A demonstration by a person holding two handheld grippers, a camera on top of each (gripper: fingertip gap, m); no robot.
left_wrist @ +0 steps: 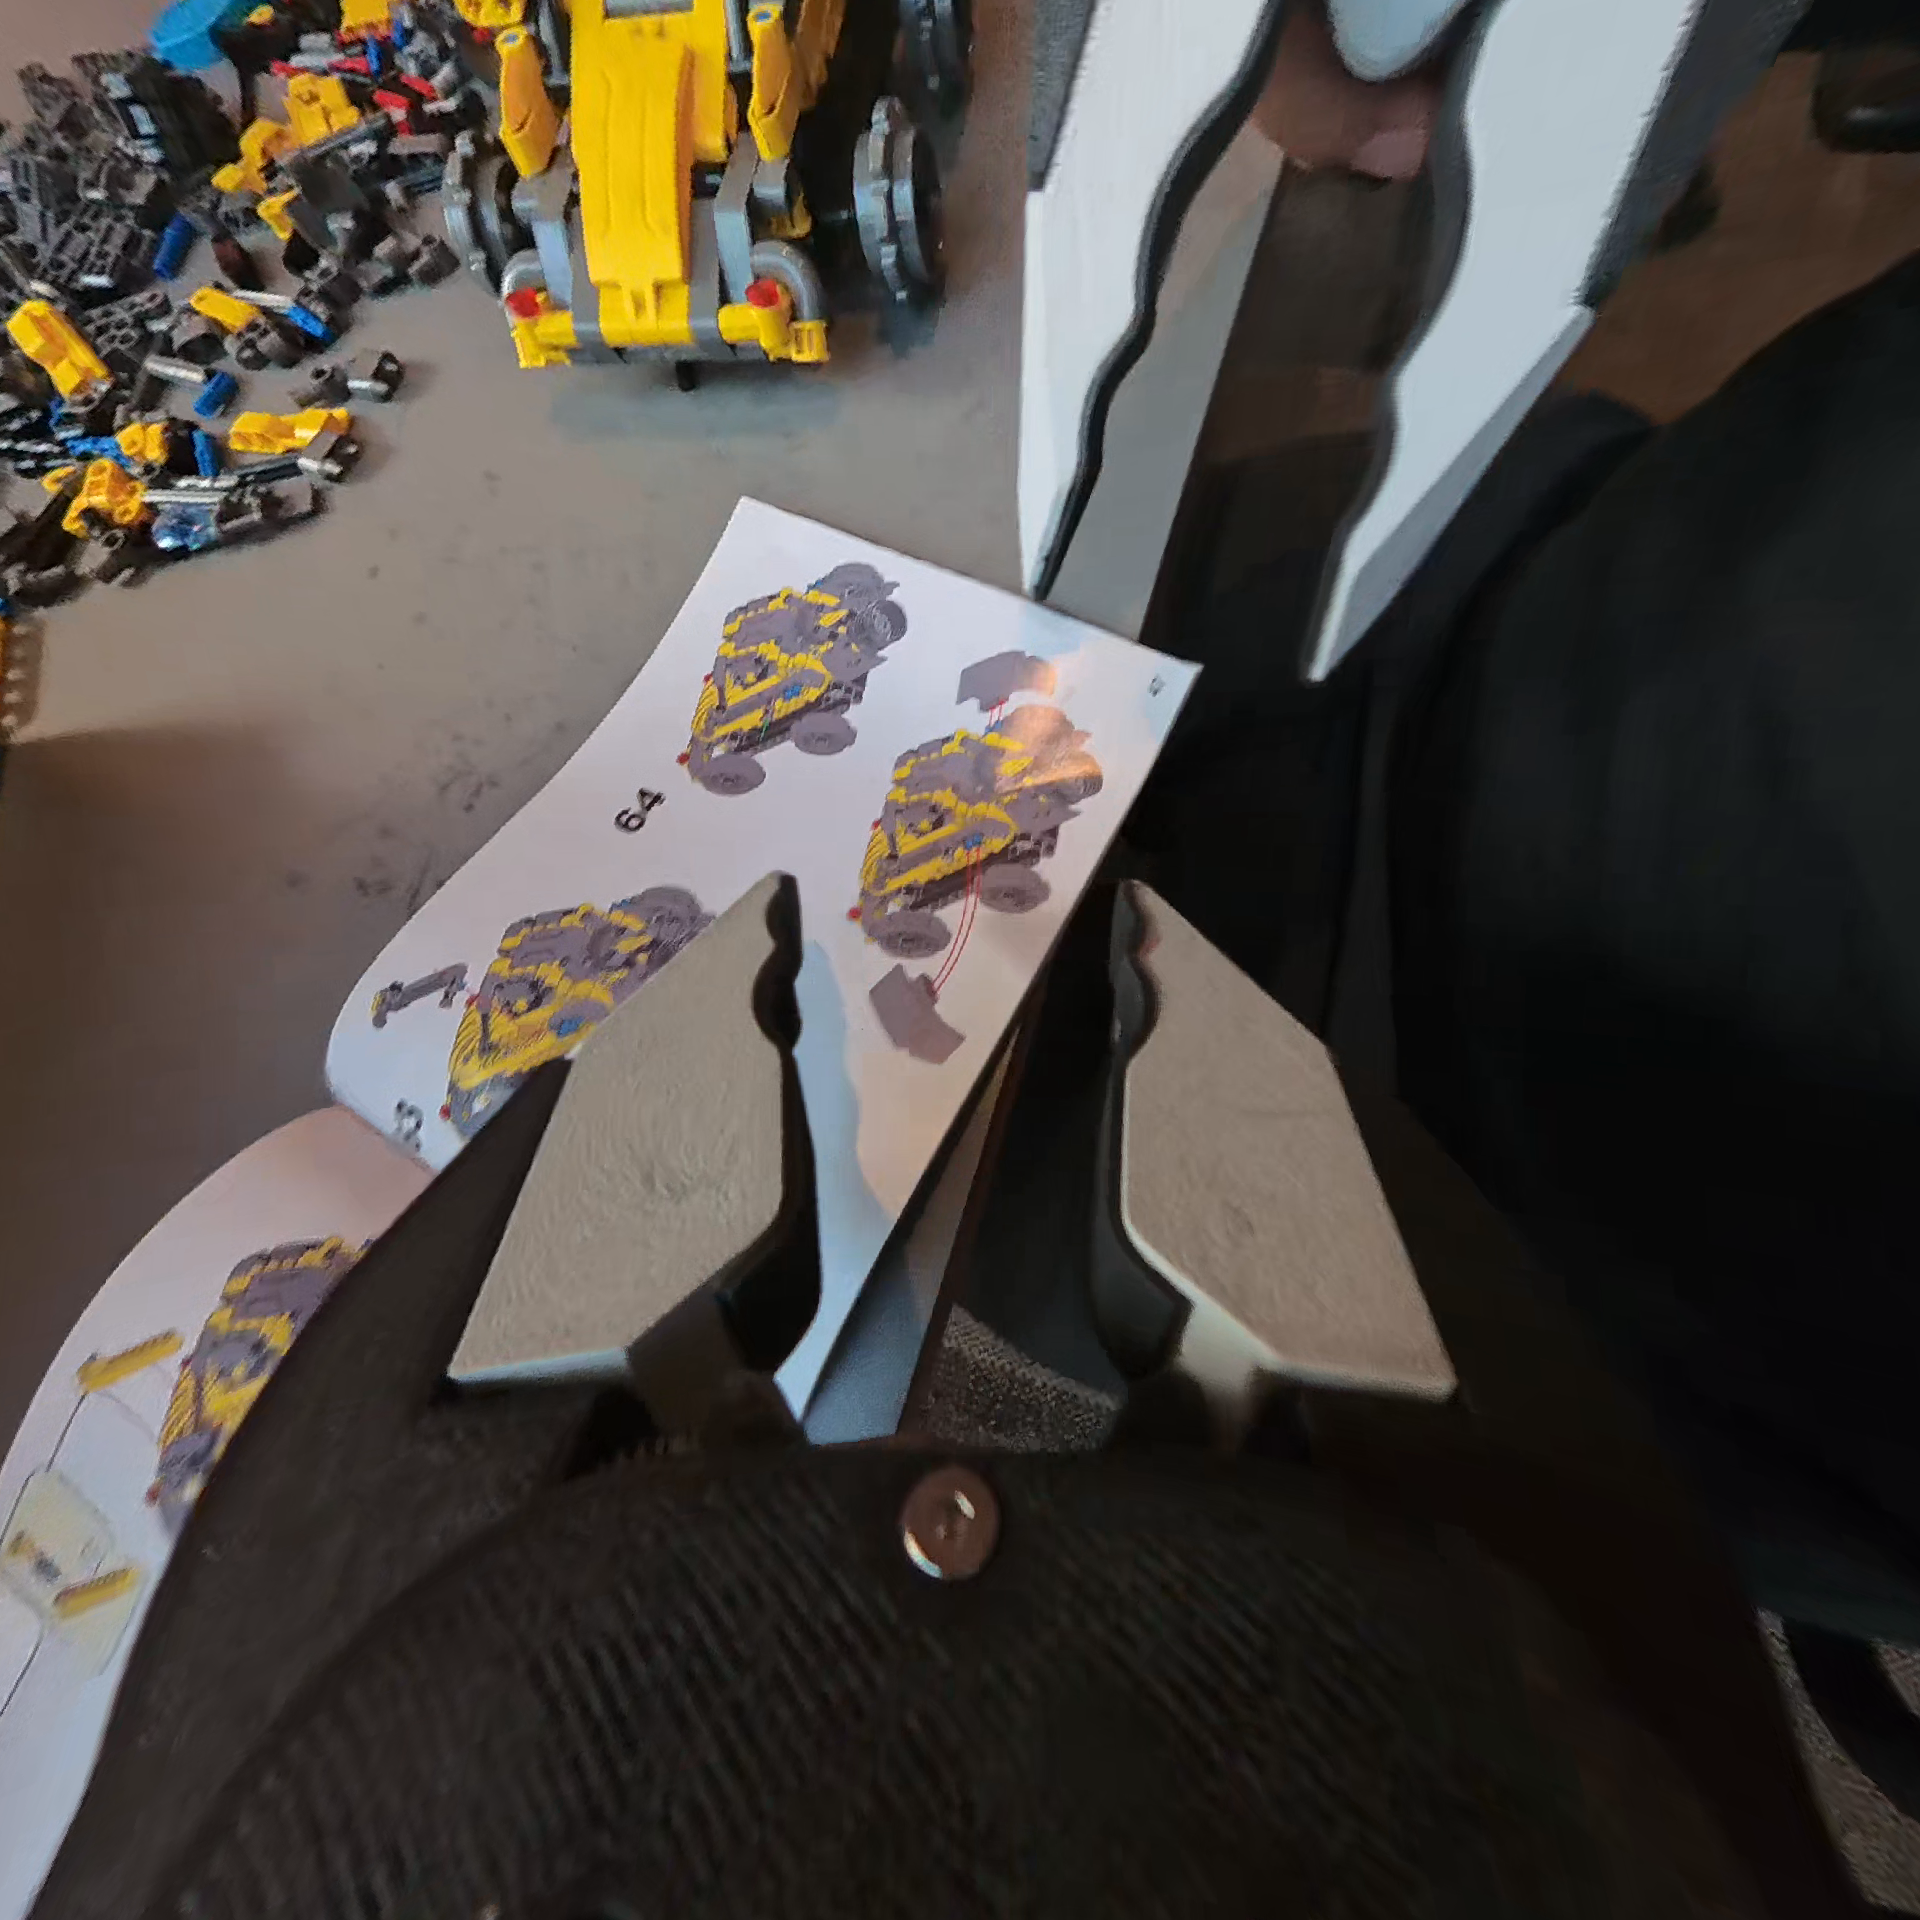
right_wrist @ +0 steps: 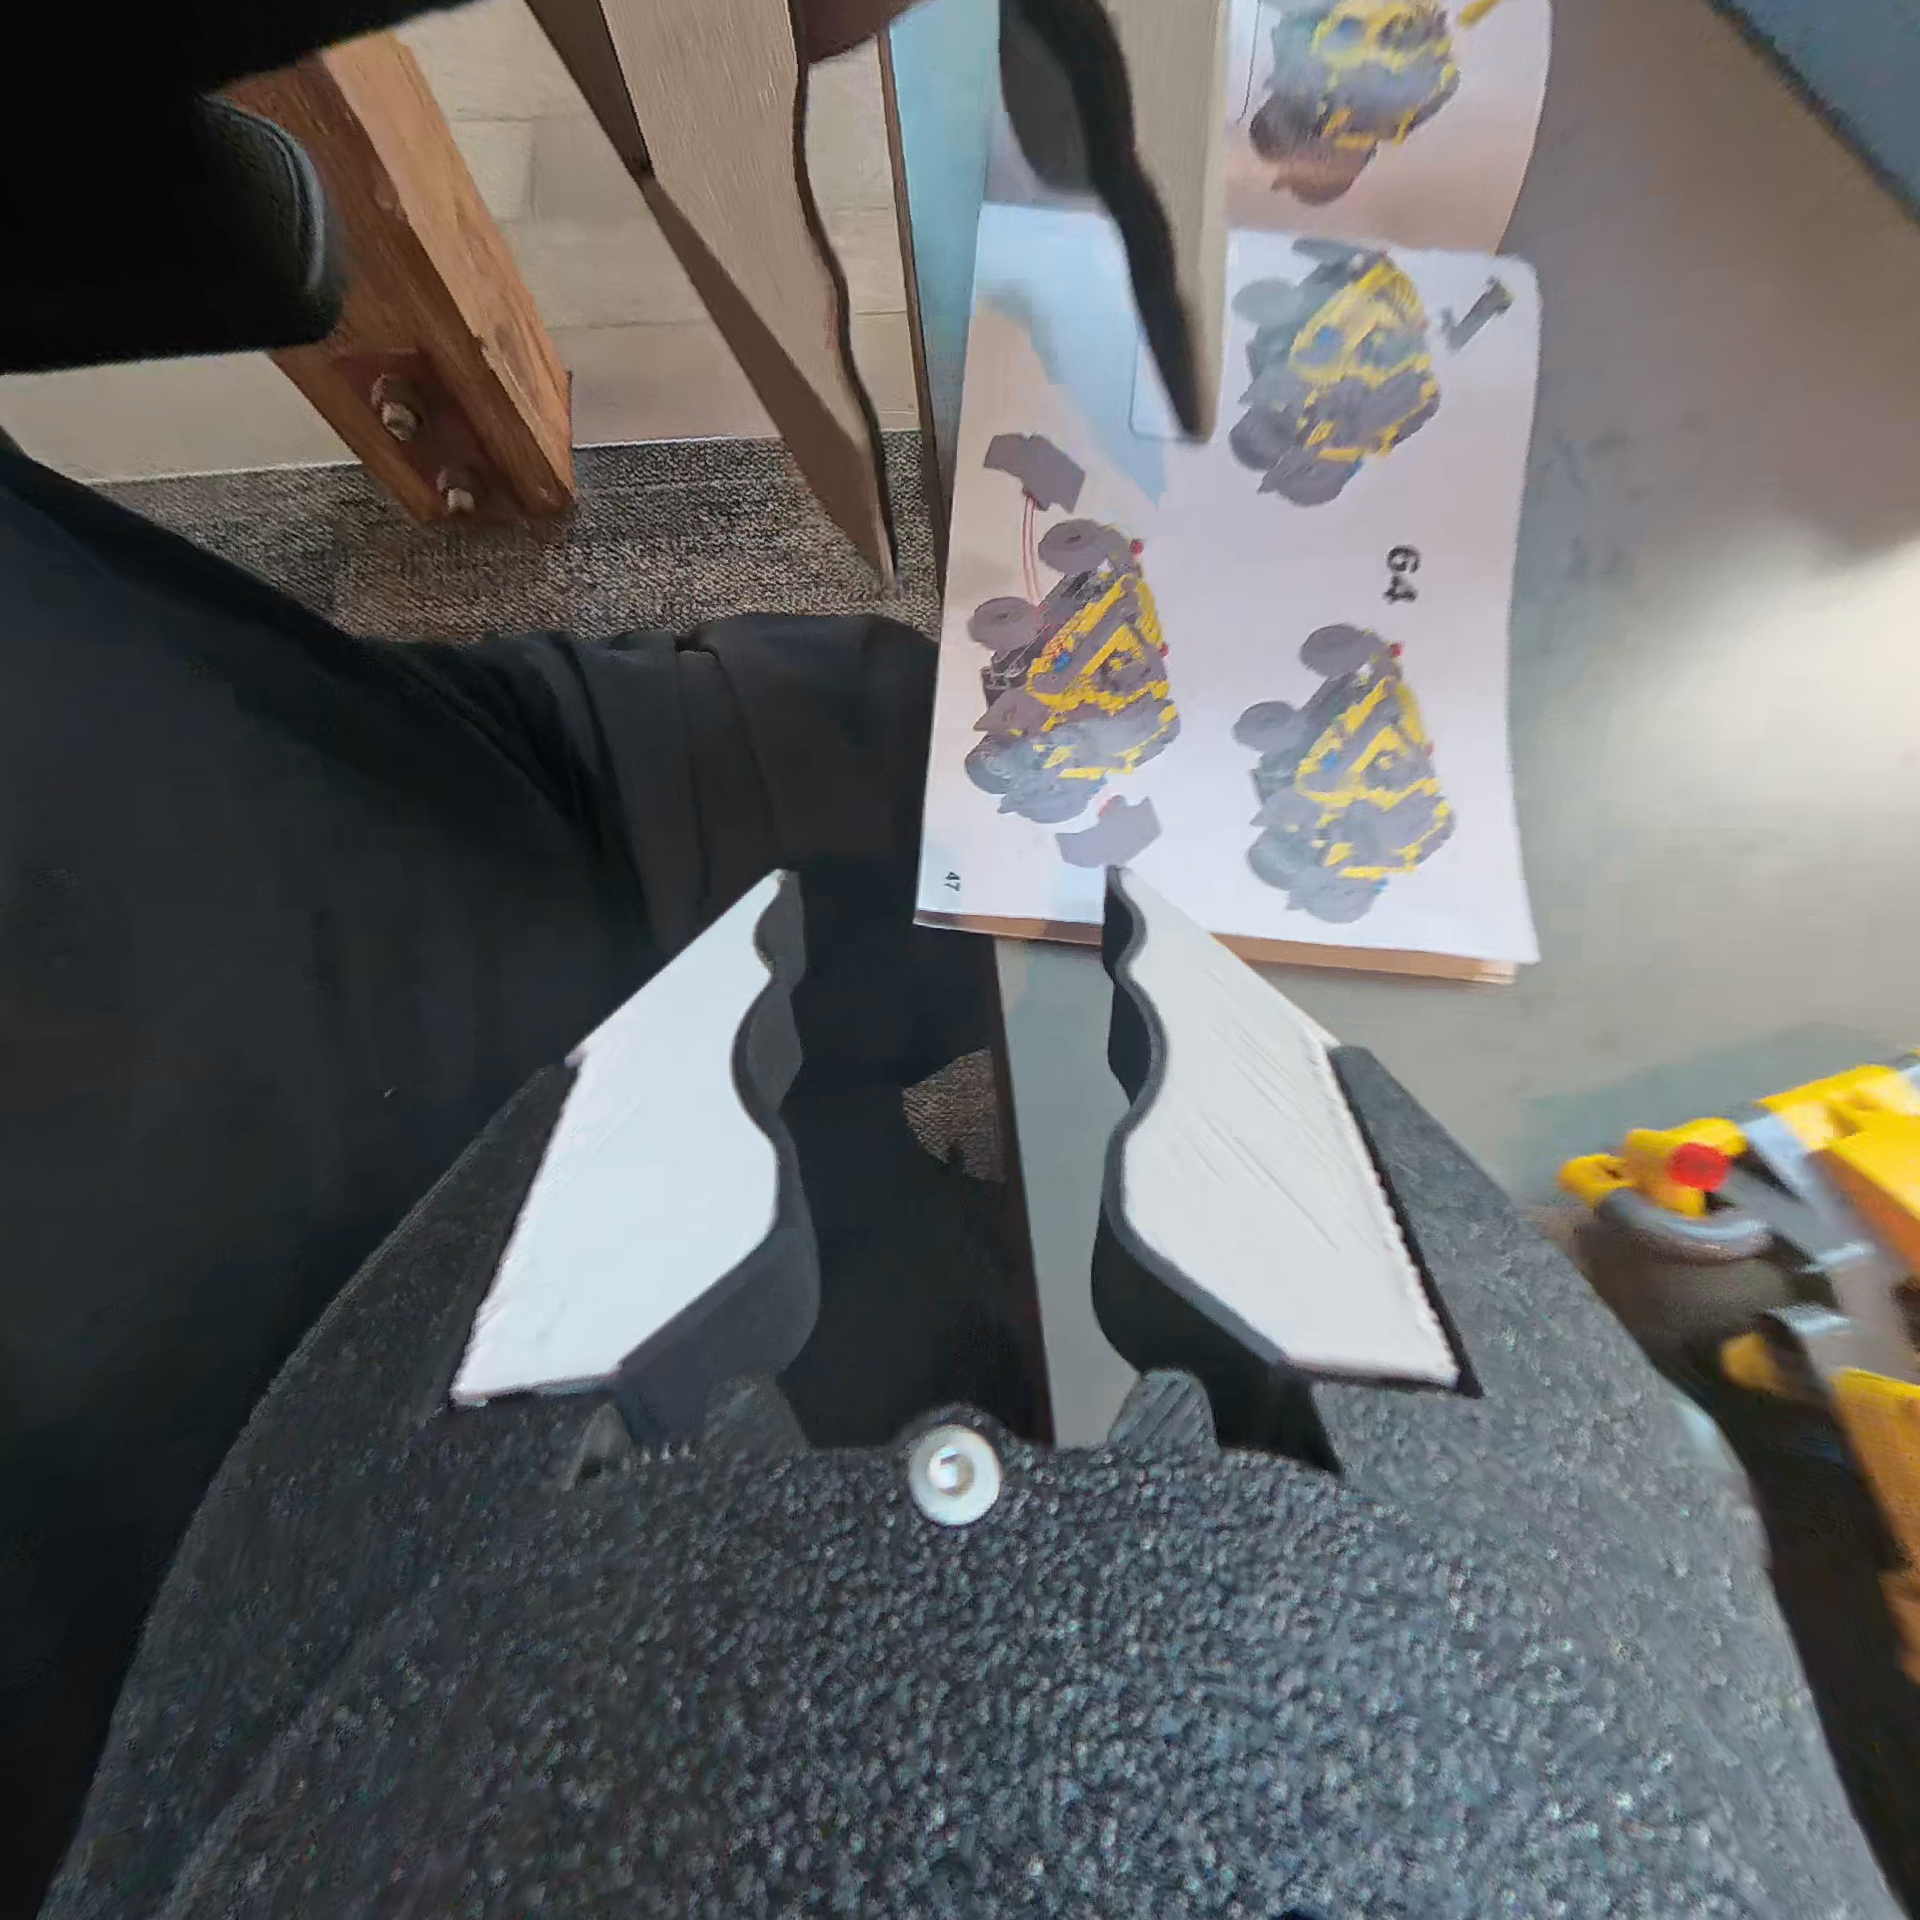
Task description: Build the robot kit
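Instruction booklet lies open at the table's near edge, its page running between my left gripper fingers, which stand wide and grip nothing. Loose bricks sit far ahead to that gripper's left, the yellow model vehicle straight ahead. My right gripper gapes wide, the booklet's corner just beyond its tips, the vehicle to its right.

Soft daylight, warm glare on the glossy booklet page, motion blur throughout, wide-angle bending at the edges
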